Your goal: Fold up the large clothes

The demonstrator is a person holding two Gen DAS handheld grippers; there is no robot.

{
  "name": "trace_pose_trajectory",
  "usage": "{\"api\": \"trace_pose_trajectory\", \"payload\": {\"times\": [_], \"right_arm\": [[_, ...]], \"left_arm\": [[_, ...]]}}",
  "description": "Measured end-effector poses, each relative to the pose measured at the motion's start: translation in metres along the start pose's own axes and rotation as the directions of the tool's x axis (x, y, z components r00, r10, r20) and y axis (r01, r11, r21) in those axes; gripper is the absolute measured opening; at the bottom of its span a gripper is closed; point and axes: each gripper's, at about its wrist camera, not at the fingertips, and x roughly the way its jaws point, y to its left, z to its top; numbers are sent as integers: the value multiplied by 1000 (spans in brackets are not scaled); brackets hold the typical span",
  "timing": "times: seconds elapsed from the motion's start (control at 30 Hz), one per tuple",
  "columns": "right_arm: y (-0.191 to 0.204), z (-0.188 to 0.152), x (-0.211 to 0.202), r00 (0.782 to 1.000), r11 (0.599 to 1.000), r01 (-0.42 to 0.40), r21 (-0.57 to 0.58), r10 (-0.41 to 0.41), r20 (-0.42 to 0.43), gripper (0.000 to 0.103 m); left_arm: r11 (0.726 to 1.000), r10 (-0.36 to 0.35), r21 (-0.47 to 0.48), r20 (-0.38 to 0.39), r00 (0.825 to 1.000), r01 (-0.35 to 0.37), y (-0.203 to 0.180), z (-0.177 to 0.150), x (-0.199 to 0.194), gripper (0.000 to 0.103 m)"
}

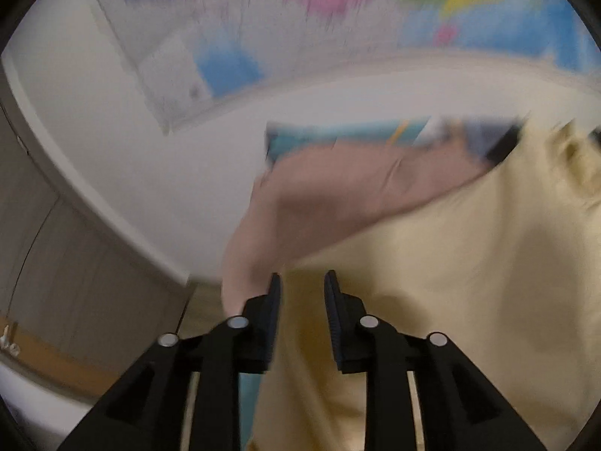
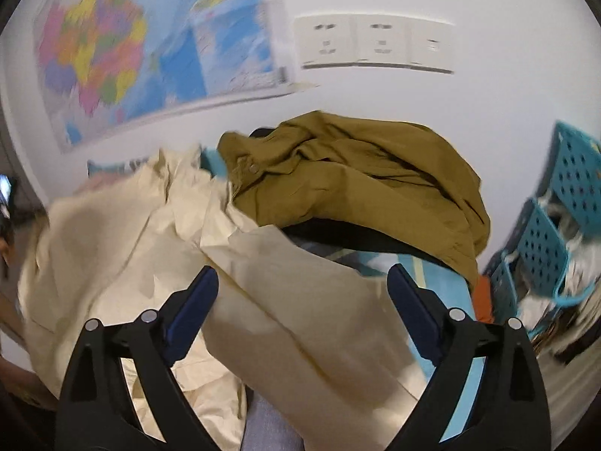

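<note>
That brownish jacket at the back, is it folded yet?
Not folded: the mustard jacket lies crumpled in a heap, creased unevenly, behind the cream garment.

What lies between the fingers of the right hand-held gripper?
In the right wrist view, a fold of the cream garment lies between the open fingers of the right hand-held gripper.

Cream garment [image 2: 124, 248] rumpled, beside crumpled olive jacket [image 2: 360, 184]

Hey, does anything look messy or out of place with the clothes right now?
Yes. The olive-brown jacket lies crumpled in a heap behind the cream garment, which is rumpled, not flat. Both claws are open, gripping nothing.
</note>
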Motion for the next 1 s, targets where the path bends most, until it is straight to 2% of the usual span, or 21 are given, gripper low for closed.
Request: {"api": "trace_pose_trajectory", "payload": {"times": [0.03, 0.07, 0.1, 0.13, 0.17, 0.23, 0.3, 0.33, 0.4, 0.43, 0.53, 0.6, 0.67, 0.73, 0.77, 0.8, 0.87, 0.9, 0.93, 0.97, 1.0], "right_arm": [[5, 1, 5, 1000, 1000, 8, -29, -9, -18, 90], [13, 2, 13, 998, 995, 54, -89, -58, -39, 84], [16, 2, 18, 995, 989, 81, -124, -88, -54, 74], [17, 2, 25, 989, 981, 108, -159, -122, -79, 41], [11, 2, 32, 979, 976, 141, -164, -162, -122, 12], [-5, 2, 34, 978, 985, 127, -115, -143, -153, 9], [-21, 5, 26, 980, 989, 133, -71, -142, -142, 9], [-28, 8, 19, 979, 985, 168, -29, -170, -115, 10], [-33, 13, 11, 964, 967, 253, 5, -252, -87, 41], [-32, 16, 8, 957, 959, 282, 20, -279, -79, 62], [6, 30, -1, 981, 979, 195, -49, -195, 11, 65], [36, 38, 9, 988, 980, 154, -128, -152, 25, 66], [63, 46, 37, 995, 977, 88, -196, -95, -24, 65], [83, 52, 72, 994, 970, 55, -239, -75, -76, 65], [91, 54, 93, 991, 968, 26, -251, -58, -120, 62], [96, 55, 112, 987, 966, 21, -259, -61, -149, 59], [100, 55, 139, 977, 962, 29, -272, -84, -194, 44], [103, 53, 150, 972, 957, 22, -291, -88, -216, 38], [105, 52, 156, 969, 953, 24, -303, -96, -226, 24], [107, 52, 160, 967, 943, 45, -331, -124, -222, 15], [106, 54, 159, 969, 944, 40, -326, -116, -218, 13]], "left_arm": [[999, -36, -4, 74, 997, 37, -2, 6, -21, 45], [998, -62, 1, 126, 990, 63, -5, 9, -37, 51], [996, -86, 17, 165, 982, 85, -9, 11, -51, 60], [991, -131, 48, 213, 968, 123, -17, 15, -66, 66], [987, -158, 66, 236, 959, 146, -24, 17, -76, 67], [972, -224, 125, 246, 943, 199, -47, 20, -88, 76], [946, -308, 179, 229, 923, 271, -71, 21, -86, 77], [930, -346, 203, 210, 915, 305, -88, 23, -78, 77], [914, -370, 237, 157, 915, 329, -123, 27, -63, 77], [907, -381, 247, 136, 914, 341, -135, 30, -53, 77], [875, -424, 287, 70, 903, 389, -180, 44, -27, 77], [882, -404, 298, 74, 912, 366, -201, 50, -12, 77], [874, -421, 286, 38, 906, 394, -222, 67, 6, 77], [877, -419, 269, 25, 908, 397, -236, 78, 20, 77], [878, -411, 276, 19, 912, 390, -245, 82, 28, 77], [889, -380, 278, 9, 925, 363, -255, 84, 39, 77], [897, -350, 275, -34, 936, 346, -270, 84, 56, 65], [897, -347, 271, -55, 936, 349, -273, 84, 62, 47], [898, -338, 270, -79, 938, 347, -279, 84, 72, 25], [898, -336, 269, -94, 937, 349, -282, 84, 79, 13], [901, -338, 254, -96, 936, 351, -282, 86, 83, 6]]}}
